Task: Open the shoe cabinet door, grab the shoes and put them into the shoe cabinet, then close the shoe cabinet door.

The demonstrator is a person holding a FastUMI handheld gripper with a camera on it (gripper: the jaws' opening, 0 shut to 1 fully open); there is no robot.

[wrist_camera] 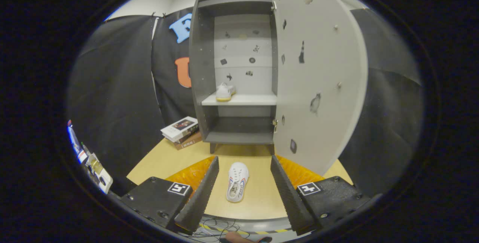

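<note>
The grey shoe cabinet [204, 67] stands at the far end of the wooden table, its door [318, 67] swung wide open to the right. One white shoe [225, 91] rests on the cabinet's white middle shelf [249, 100]. A second white shoe [237, 181] lies on the table between my fingers, toe pointing toward the cabinet, touched by neither. My gripper [243, 194] is open, held above the table's near edge, with nothing in its grasp.
A stack of books [181, 131] sits left of the cabinet's base. The open door juts out over the table's right side. Cables [213, 228] trail on the floor below the near table edge. Small items [93, 166] hang at far left.
</note>
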